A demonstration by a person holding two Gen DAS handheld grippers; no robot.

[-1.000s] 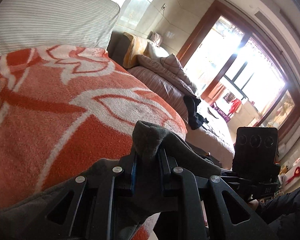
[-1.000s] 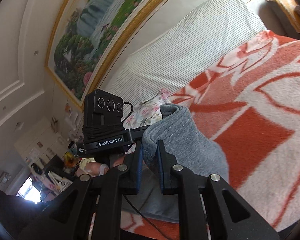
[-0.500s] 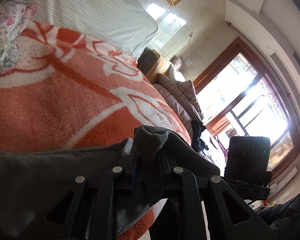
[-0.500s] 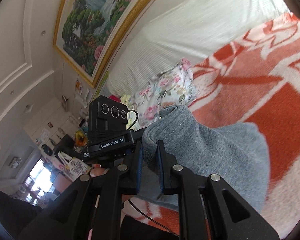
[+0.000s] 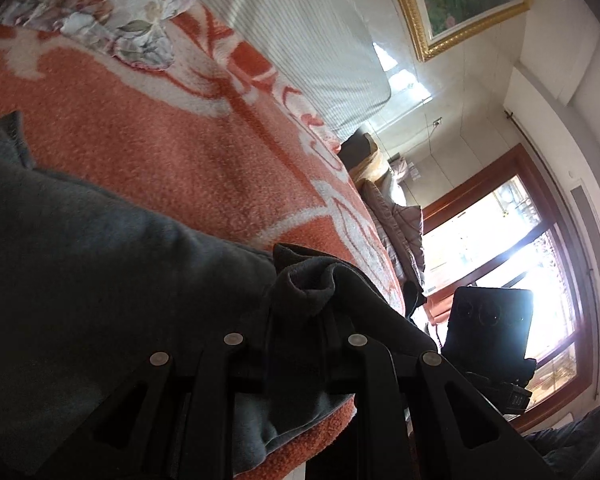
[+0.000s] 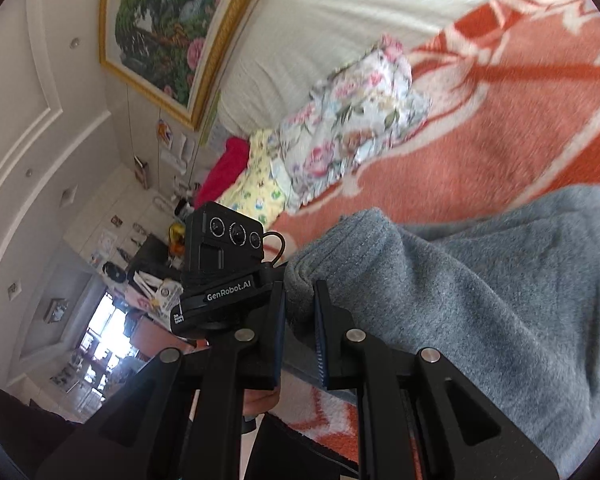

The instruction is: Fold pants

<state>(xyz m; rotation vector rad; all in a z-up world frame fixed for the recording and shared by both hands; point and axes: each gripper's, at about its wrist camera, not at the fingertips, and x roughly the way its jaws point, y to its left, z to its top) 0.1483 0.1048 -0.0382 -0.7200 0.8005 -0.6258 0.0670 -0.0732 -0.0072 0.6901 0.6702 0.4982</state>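
Pants [image 6: 480,312], grey and fleecy, lay bunched across the near edge of the orange-and-white blanket [image 6: 480,152] as I held them at two places. My right claw [image 6: 300,312] was clamped on a thick rolled edge of the cloth, which bulged up between its fingers. My left claw [image 5: 300,320] pinched another gathered fold of the pants [image 5: 100,264], the cloth rising in a small peak above the tips and spreading away to the left over the blanket [image 5: 160,148]. Each camera caught the other claw's black camera block just beside its own grip. Beyond the pants a floral bundle [image 6: 352,120] rested on the blanket, with yellow printed cloth [image 6: 256,184] and a red item [image 6: 224,168] past it. A striped white cover [image 5: 308,60] rose behind, and a gold-framed painting [image 6: 160,20] hung on the wall.
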